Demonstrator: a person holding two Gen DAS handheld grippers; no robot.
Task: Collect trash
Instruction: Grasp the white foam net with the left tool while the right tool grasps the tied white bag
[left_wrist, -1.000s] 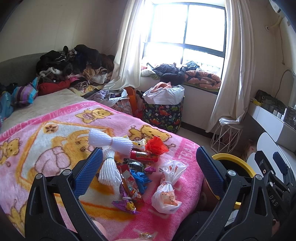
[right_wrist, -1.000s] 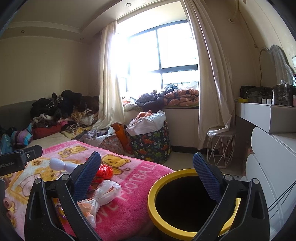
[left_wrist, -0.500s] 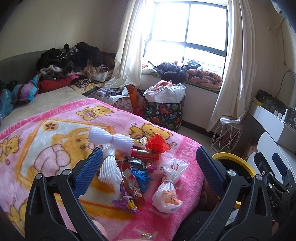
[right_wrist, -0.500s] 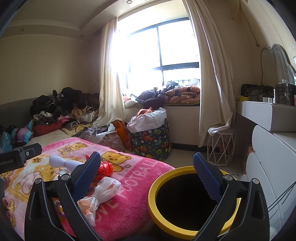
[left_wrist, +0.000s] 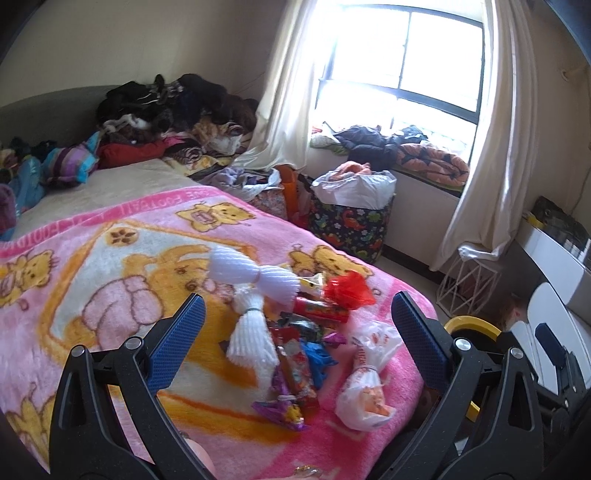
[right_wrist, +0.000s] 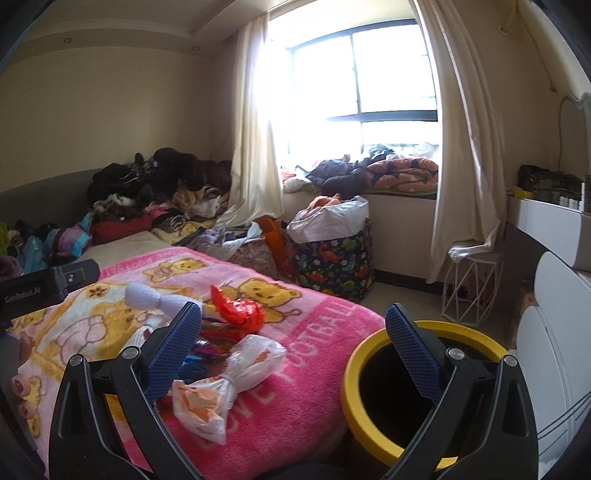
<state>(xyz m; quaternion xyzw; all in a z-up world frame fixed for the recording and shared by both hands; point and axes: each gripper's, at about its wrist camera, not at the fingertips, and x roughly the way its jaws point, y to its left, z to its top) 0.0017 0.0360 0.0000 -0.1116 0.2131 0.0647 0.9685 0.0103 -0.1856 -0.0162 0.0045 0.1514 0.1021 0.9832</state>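
A heap of trash lies on the pink bear blanket: white foam nets, a red plastic scrap, snack wrappers and a knotted white plastic bag. My left gripper hovers open above the heap, holding nothing. The right gripper is open and empty too, between the knotted bag and a yellow-rimmed bin beside the bed. The red scrap lies beyond its left finger.
Clothes are piled at the bed's far end. A dinosaur-print hamper stands under the window, a white wire stool by the curtain, and white drawers on the right. The left gripper's body shows at the left edge.
Both views have shifted slightly: the left gripper has eased toward the heap, and the right gripper has drifted left toward the bed. Nothing was taken hold of.
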